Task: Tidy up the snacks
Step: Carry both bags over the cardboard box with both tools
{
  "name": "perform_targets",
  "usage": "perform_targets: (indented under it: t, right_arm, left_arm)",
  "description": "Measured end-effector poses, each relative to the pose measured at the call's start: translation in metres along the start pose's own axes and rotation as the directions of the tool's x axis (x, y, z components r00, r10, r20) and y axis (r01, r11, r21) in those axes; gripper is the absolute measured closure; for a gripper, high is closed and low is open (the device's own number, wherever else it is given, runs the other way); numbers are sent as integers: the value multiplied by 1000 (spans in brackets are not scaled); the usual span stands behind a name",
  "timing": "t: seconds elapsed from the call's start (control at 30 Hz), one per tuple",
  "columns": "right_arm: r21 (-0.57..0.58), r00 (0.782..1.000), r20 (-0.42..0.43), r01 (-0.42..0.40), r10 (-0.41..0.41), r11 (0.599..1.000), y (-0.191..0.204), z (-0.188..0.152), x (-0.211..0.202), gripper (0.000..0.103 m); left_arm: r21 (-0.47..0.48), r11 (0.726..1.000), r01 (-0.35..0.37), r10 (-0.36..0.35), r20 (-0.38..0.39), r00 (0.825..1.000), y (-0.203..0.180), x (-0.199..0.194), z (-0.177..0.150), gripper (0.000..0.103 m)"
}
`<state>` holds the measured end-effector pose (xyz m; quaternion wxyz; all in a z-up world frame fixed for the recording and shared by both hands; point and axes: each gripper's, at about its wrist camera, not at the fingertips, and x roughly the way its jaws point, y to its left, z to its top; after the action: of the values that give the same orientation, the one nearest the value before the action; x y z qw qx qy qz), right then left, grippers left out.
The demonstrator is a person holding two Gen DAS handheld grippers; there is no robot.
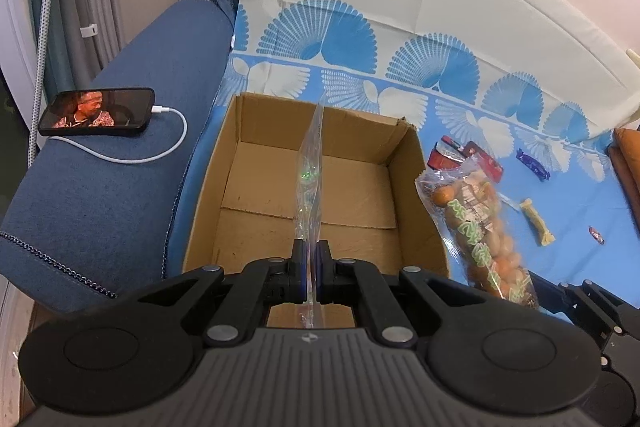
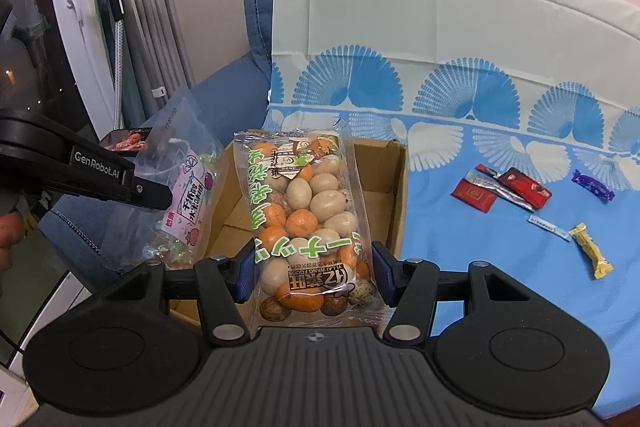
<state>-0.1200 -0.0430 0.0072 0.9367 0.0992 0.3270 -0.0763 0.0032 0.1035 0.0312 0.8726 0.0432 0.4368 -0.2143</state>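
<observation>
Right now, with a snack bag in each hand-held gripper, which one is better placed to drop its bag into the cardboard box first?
Probably left. The left hand-held gripper holds its clear candy bag directly over the open cardboard box. The right hand-held gripper holds the nut bag near the box's right wall.

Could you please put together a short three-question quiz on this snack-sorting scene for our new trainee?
1. True or false: the cardboard box already holds snacks.
2. Which tool grips the bag of coated nuts: A) left tool B) right tool?
3. What lies on the blue sofa arm, plugged into a white cable?

Key:
1. False, it looks empty.
2. B; the left tool is shut on a clear candy bag.
3. A phone showing video.
</observation>
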Motion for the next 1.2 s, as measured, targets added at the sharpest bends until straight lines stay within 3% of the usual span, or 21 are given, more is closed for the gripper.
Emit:
perform_targets:
  t: [0.67,1.2]
  right_arm:
    - [31,992,-128,-3,7,1000,2,2,69,44]
    - [80,984,-179,1,13,997,-9,5,111,43]
  left_arm:
    - [-16,1000,-21,19,-116,993,12,74,16,99]
    - [13,999,-50,52,-171,984,11,111,23,99]
